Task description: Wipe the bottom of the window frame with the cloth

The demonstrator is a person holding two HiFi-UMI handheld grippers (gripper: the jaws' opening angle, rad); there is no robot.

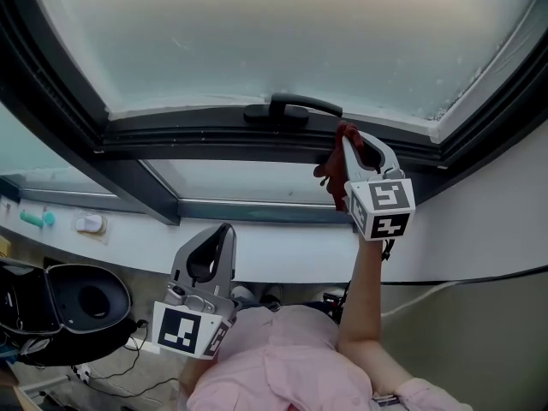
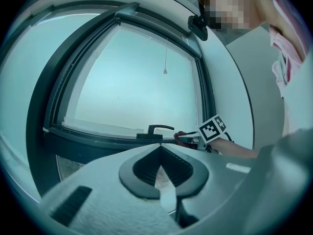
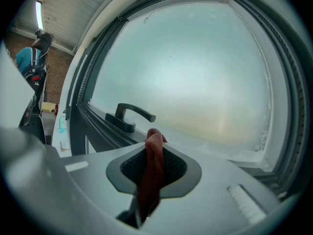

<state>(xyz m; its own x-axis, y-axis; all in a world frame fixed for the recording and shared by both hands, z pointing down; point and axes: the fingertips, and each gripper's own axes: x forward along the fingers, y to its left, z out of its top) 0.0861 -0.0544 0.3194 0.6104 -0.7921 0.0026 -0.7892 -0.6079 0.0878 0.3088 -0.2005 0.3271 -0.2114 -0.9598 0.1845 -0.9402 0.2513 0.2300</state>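
**A:** Where is the cloth?

**B:** It is in the right tongs, which are clenched on it. The red fabric runs down between the two jaws and bunches above their tips. In the head view the right tongs hold the cloth up against the bottom rail of the dark window frame, just right of the handle.

**A:** And the left tongs?

**B:** Closed tip to tip, with nothing between them. They sit low and well apart from the frame, and the head view shows the left tongs near the person's chest.

**A:** Are there any containers?

**B:** One. A black bag lies open at lower left. Its inside is dark and I cannot make out what it holds.
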